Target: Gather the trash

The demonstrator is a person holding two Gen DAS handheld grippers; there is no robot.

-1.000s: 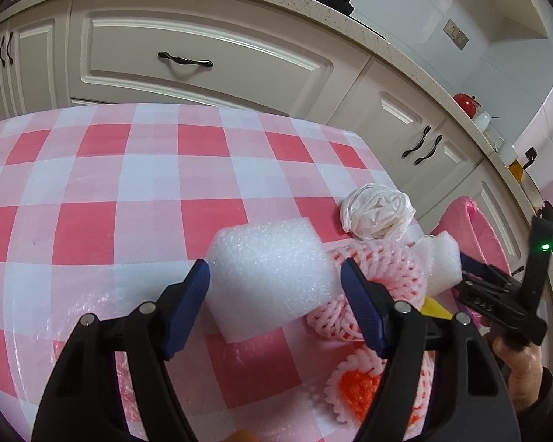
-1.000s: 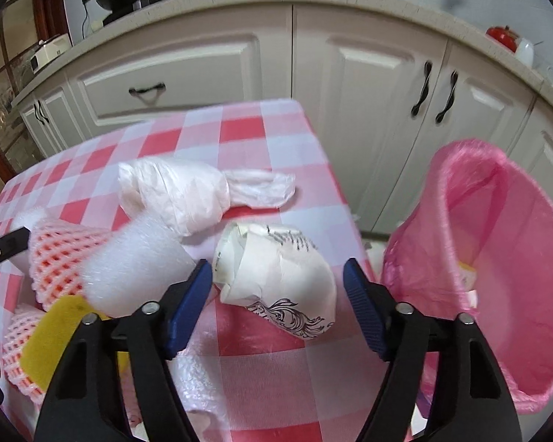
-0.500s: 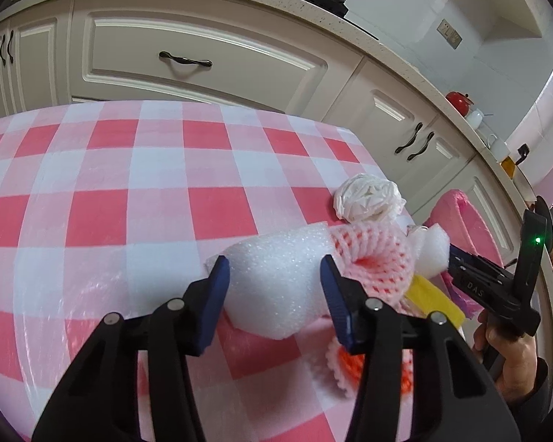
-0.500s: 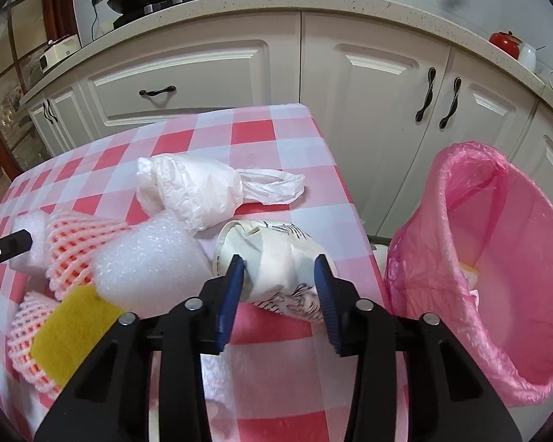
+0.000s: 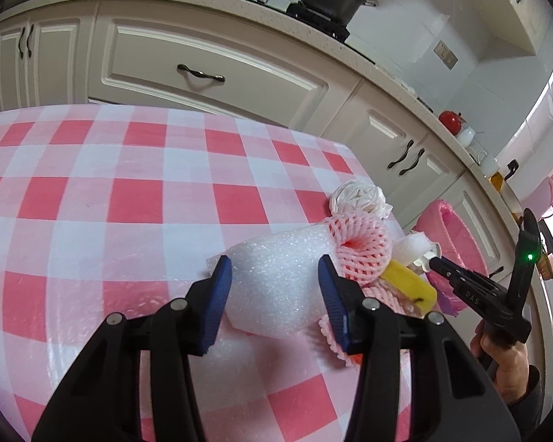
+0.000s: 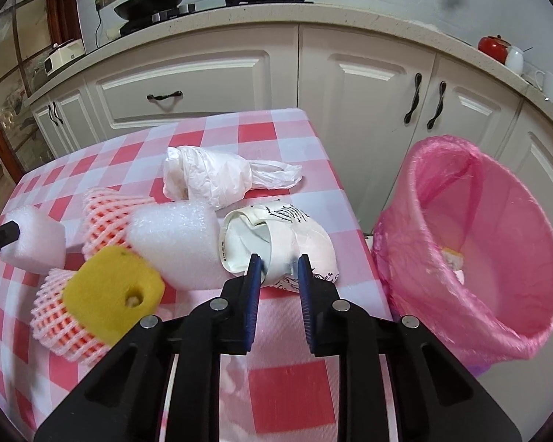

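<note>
Gripping both sides now. Landmark = pink-bagged bin (image 6: pixel 472 254), standing off the bench's (image 6: pixel 287 394) right edge. Farthest left of the bin: left tongs (image 5: pixel 274 287) clamped on a white foam block (image 5: pixel 276 276), blue pads pressed into its two sides; in the right wrist view that same block (image 6: pixel 33 243) sits at the far left with a black tong tip against it. Next toward the bin: pink fruit net sleeve (image 6: pixel 107 221), and another net sleeve (image 6: pixel 55 316) under a yellow sponge (image 6: pixel 110 291) with a hole in it. Then a second white foam piece (image 6: pixel 177 239), lying against the net sleeve and touching the crushed paper cup (image 6: pixel 276 239). Behind those, farther from camera, a crumpled white plastic bag (image 6: pixel 217 176) on the checked cloth. Right tongs (image 6: pixel 276 276) closed tight on the cup's crumpled wall, cup just left of the bin and near the bench's right edge. Bin holds some scraps at the bottom, too small to identify. Person's hand (image 5: pixel 501 353) visible holding the right tool in the left wrist view.
</note>
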